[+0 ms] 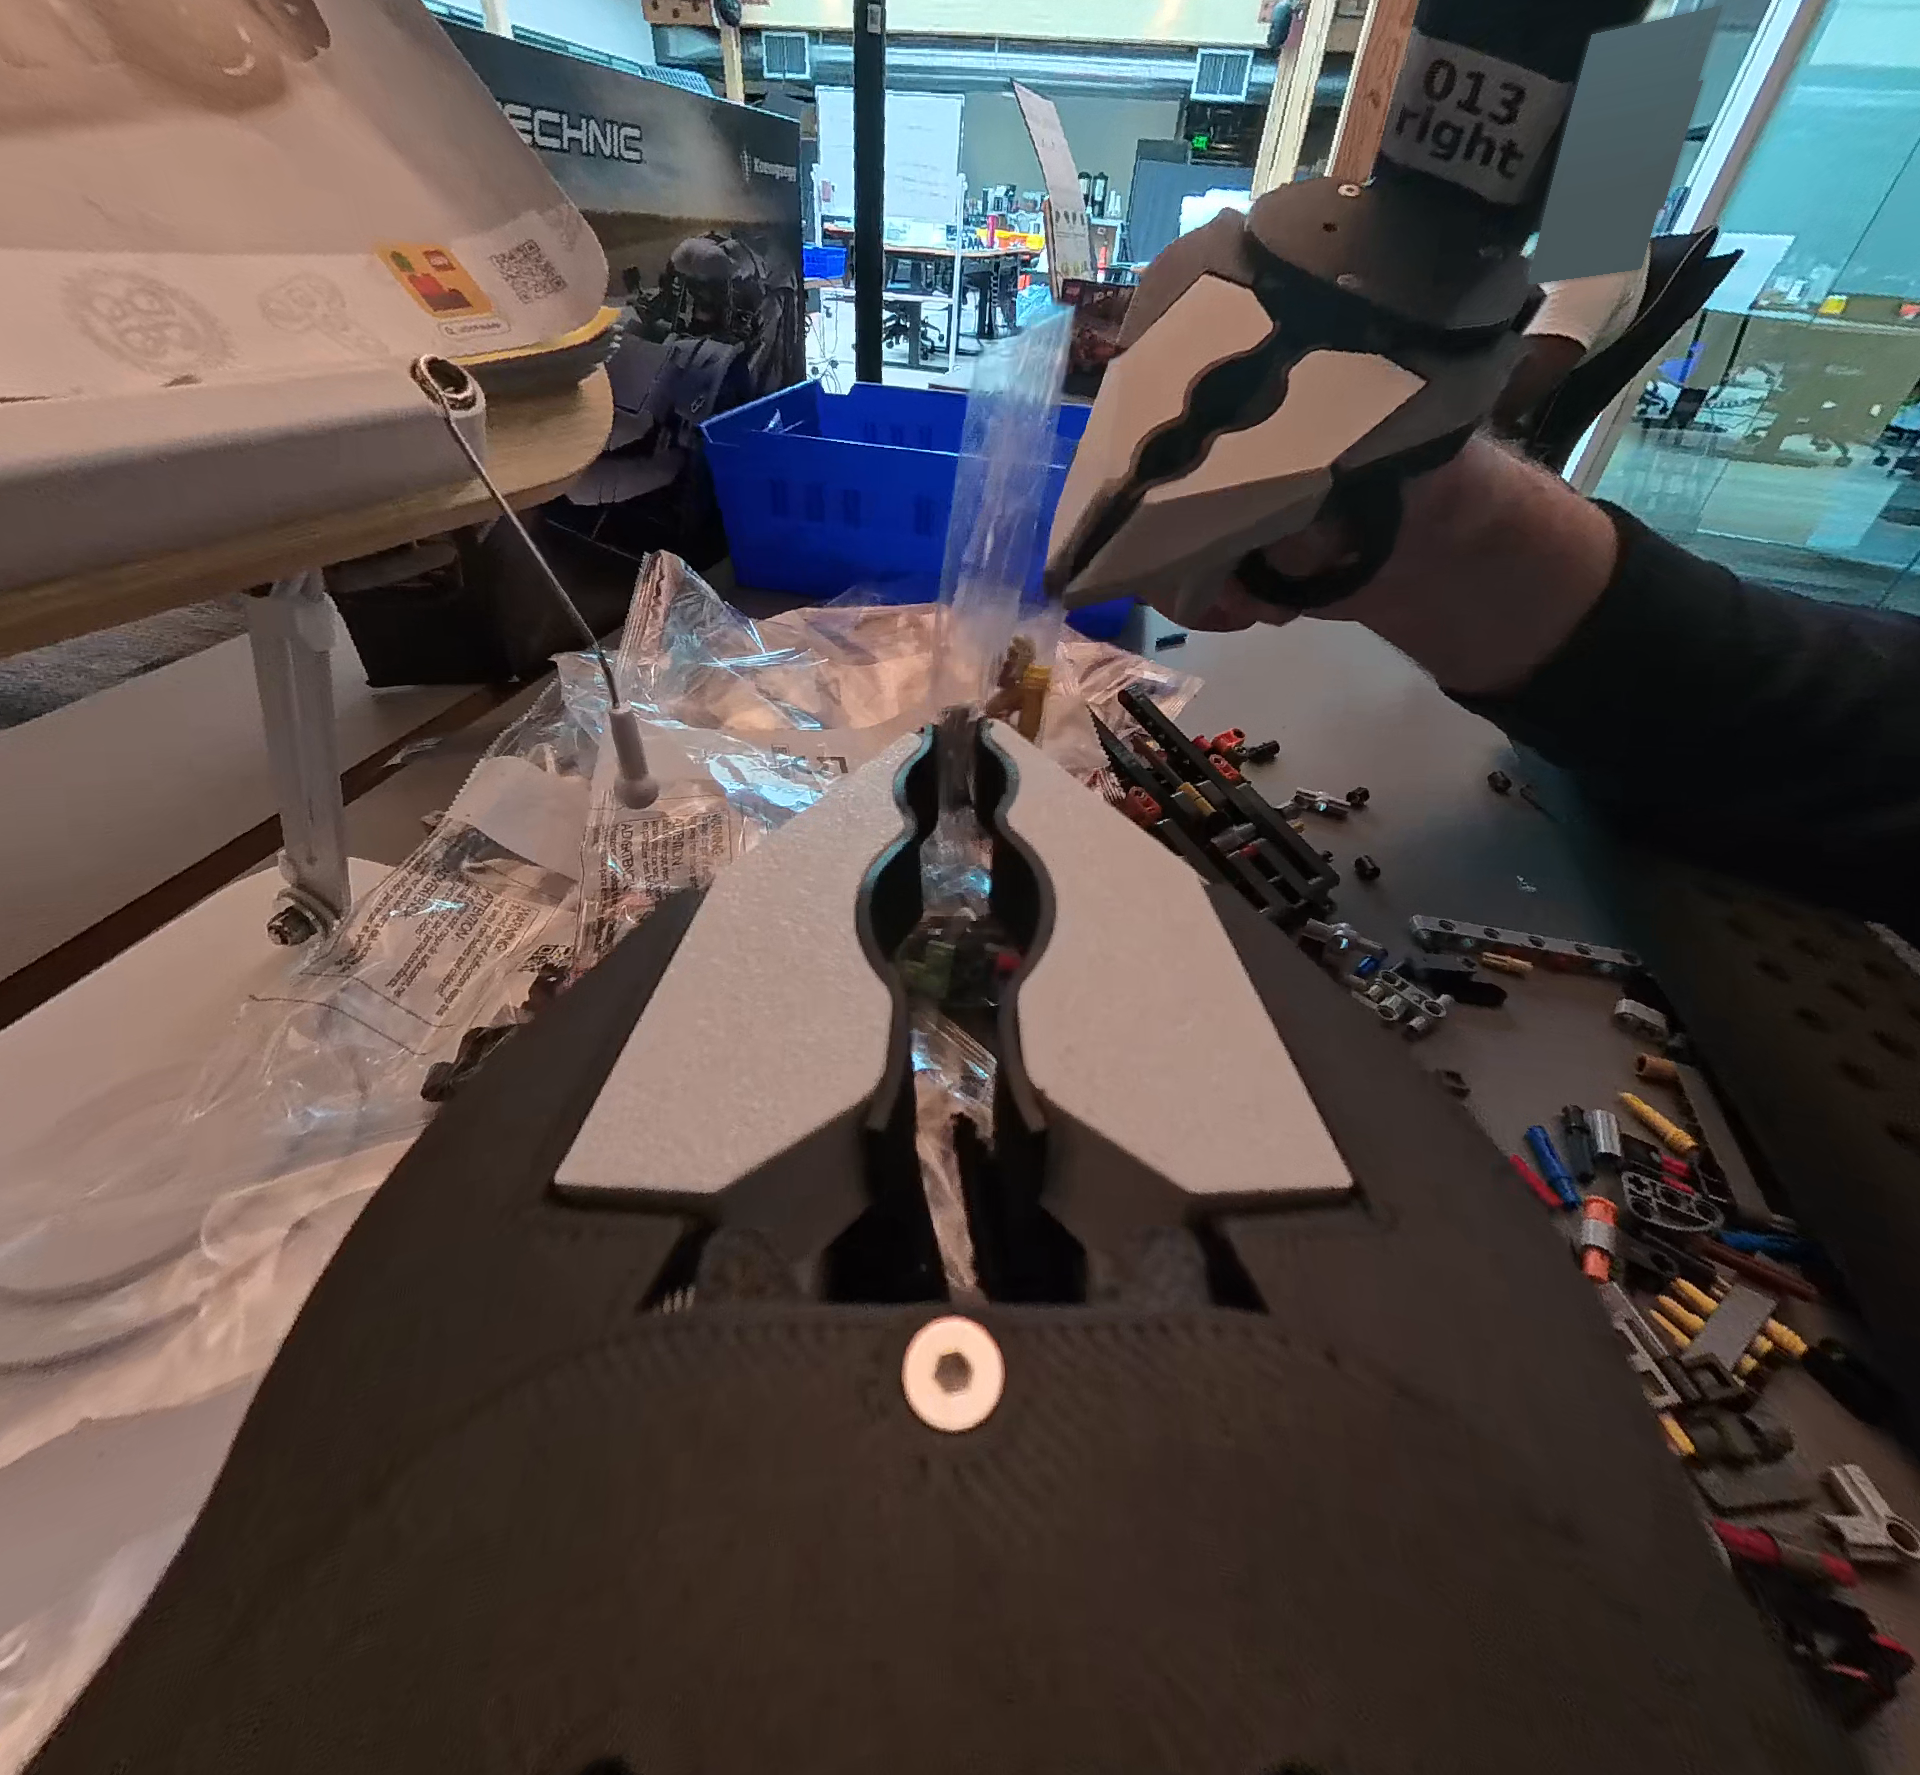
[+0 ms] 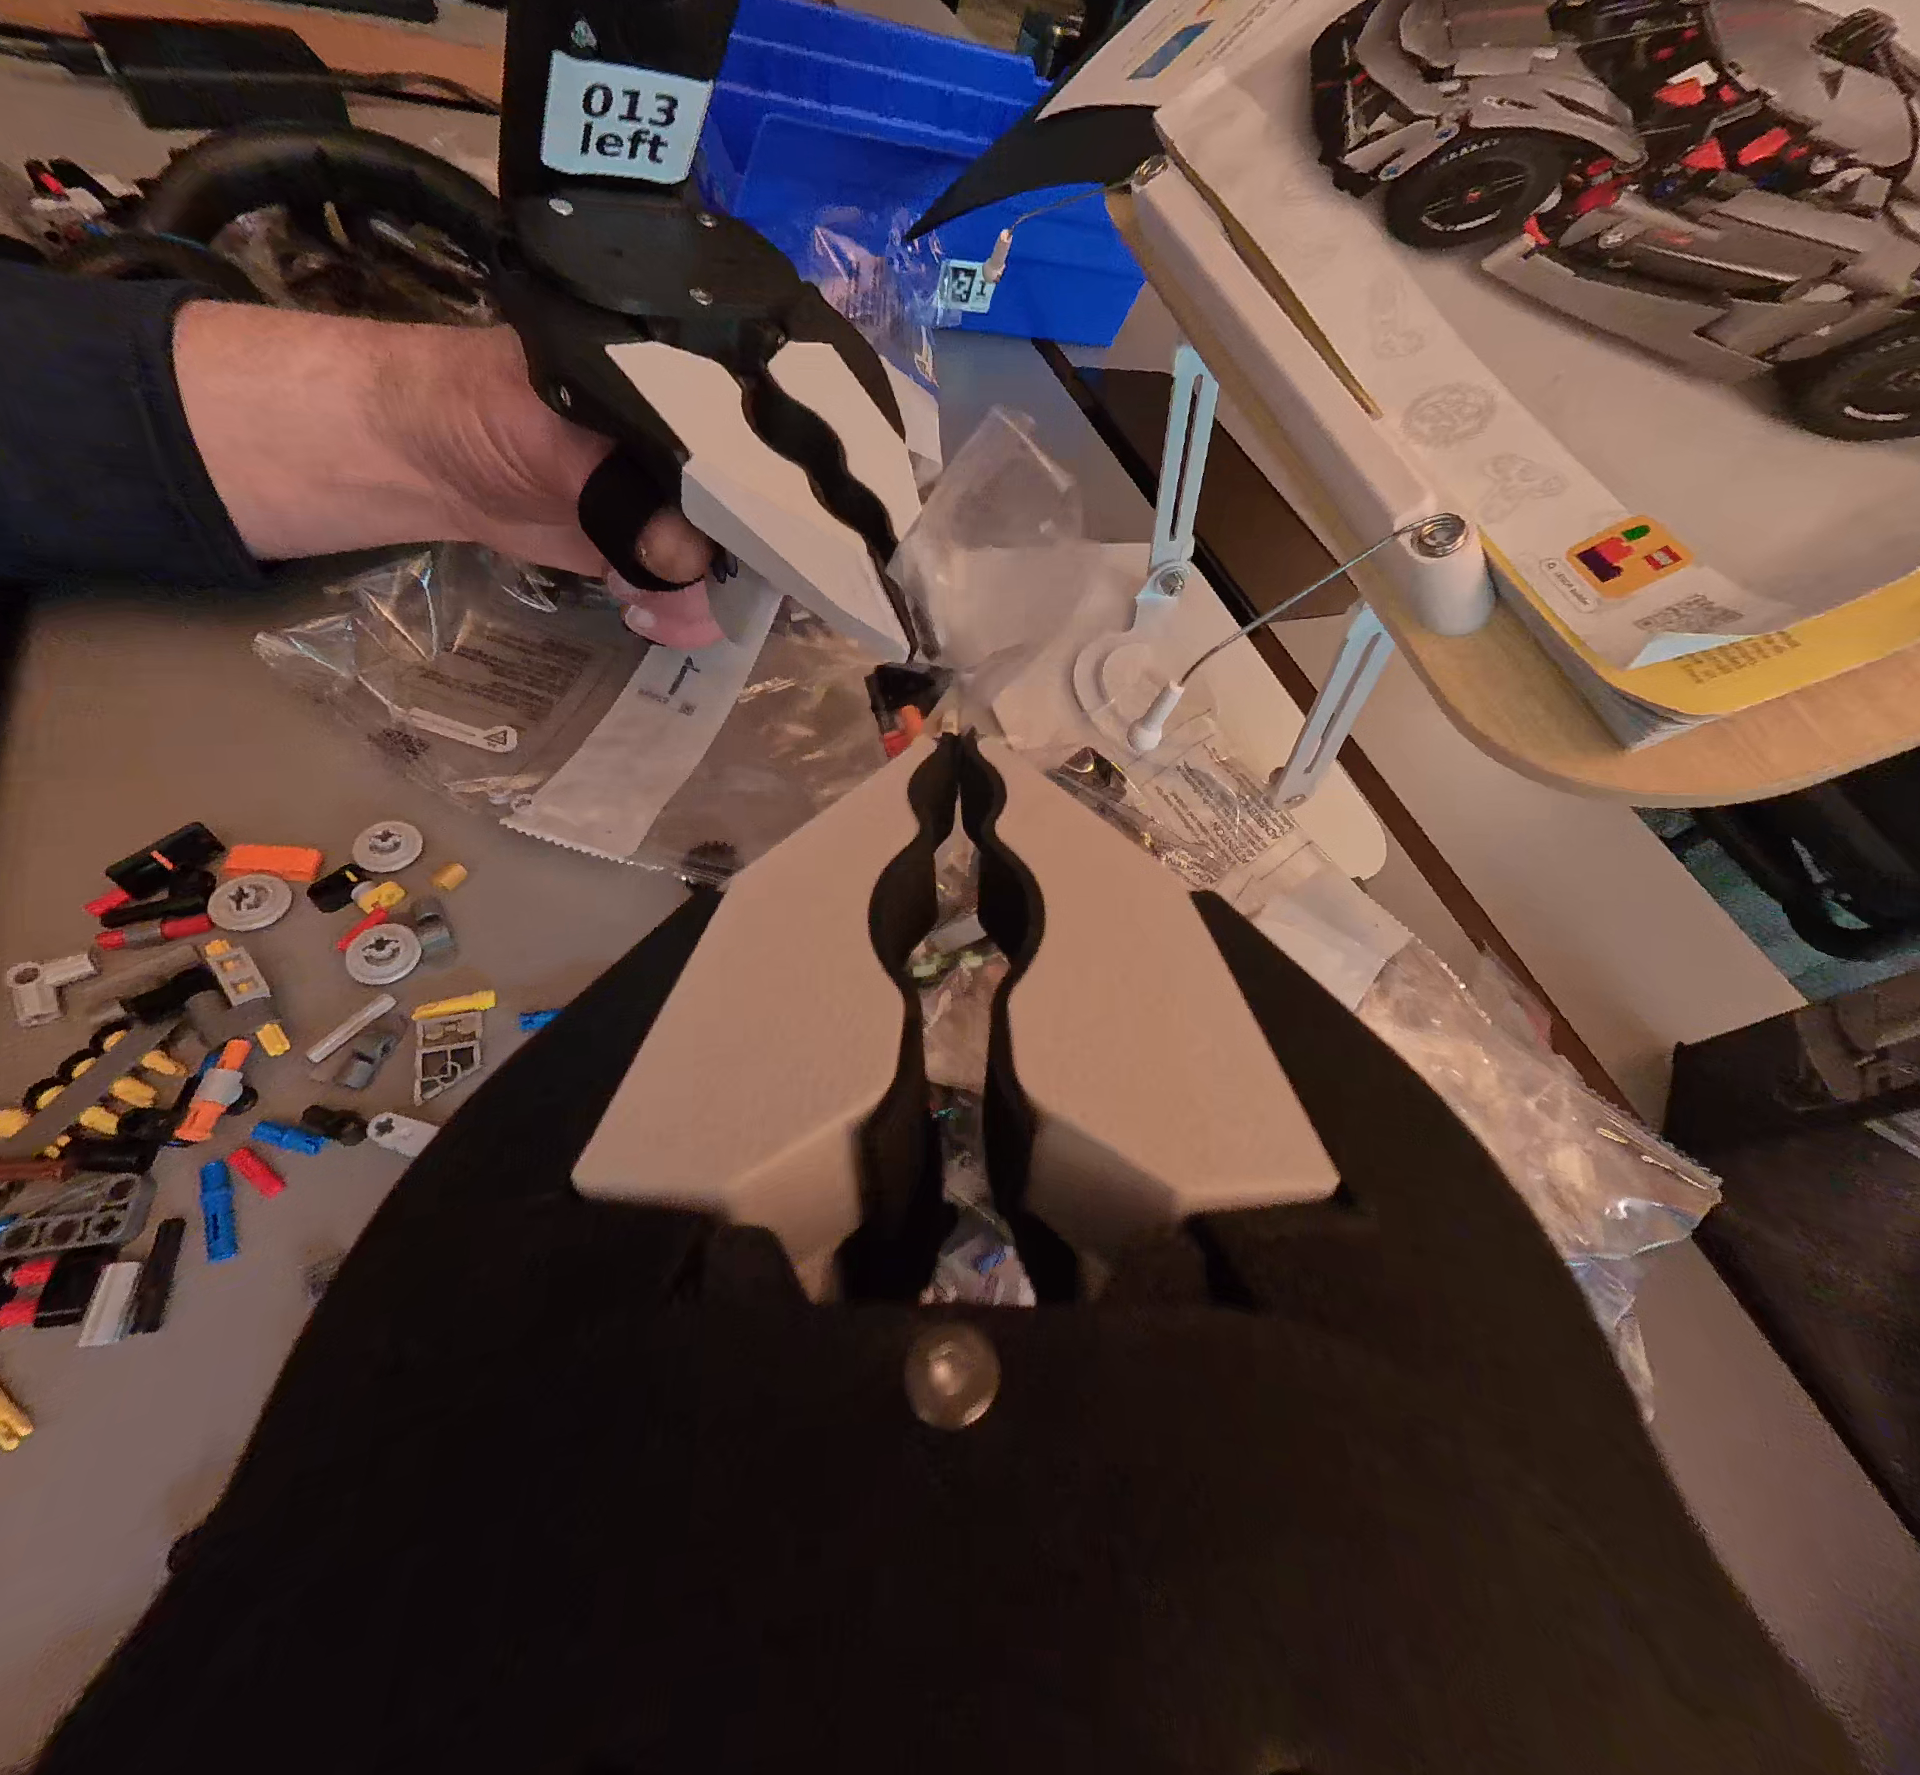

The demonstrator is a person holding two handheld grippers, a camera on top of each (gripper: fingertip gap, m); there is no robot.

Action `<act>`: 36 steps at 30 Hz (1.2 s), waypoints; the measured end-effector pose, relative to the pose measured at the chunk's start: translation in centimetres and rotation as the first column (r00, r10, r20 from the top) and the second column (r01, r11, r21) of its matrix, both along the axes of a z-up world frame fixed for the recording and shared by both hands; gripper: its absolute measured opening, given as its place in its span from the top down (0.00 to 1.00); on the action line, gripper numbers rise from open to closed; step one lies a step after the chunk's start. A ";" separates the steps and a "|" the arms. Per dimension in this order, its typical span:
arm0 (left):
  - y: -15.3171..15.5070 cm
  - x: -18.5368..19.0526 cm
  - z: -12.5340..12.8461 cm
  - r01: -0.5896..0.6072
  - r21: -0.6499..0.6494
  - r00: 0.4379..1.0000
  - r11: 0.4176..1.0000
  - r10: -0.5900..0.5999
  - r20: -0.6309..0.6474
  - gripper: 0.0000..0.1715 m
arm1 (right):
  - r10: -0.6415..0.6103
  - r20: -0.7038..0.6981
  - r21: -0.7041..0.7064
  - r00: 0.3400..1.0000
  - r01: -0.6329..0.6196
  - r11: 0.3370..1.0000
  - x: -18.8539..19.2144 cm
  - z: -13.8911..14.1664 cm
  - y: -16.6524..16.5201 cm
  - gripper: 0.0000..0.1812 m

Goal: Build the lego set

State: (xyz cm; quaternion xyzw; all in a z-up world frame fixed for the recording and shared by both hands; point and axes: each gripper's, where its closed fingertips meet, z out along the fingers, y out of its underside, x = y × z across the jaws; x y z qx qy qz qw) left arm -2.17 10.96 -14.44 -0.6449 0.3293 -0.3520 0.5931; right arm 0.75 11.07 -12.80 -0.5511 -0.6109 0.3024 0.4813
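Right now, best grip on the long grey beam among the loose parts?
Grey beam: pinch mid-length across its narrow width, straight down from above. It lies flat, long and thin, so only its long edges offer purchase. Left gripper and right gripper are both shut on the bag; free one first.

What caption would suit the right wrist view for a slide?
Both tools pinch a clear plastic bag of parts above the table, beside loose Lego pieces.
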 end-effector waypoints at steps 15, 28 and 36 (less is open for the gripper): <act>-0.7 -0.1 1.6 0.031 0.030 0.996 0.999 -0.034 0.080 0.90 | 0.004 -0.003 -0.010 1.000 -0.004 1.000 0.2 0.0 0.0 1.00; -0.9 0.3 0.7 0.048 0.030 0.999 0.998 -0.049 0.022 1.00 | 0.043 -0.022 -0.019 0.999 -0.043 0.999 0.1 0.3 -0.7 1.00; -1.4 0.7 0.9 0.078 0.044 0.997 0.996 -0.079 0.020 1.00 | 0.038 -0.056 -0.063 0.998 -0.042 0.997 0.3 0.5 -0.2 1.00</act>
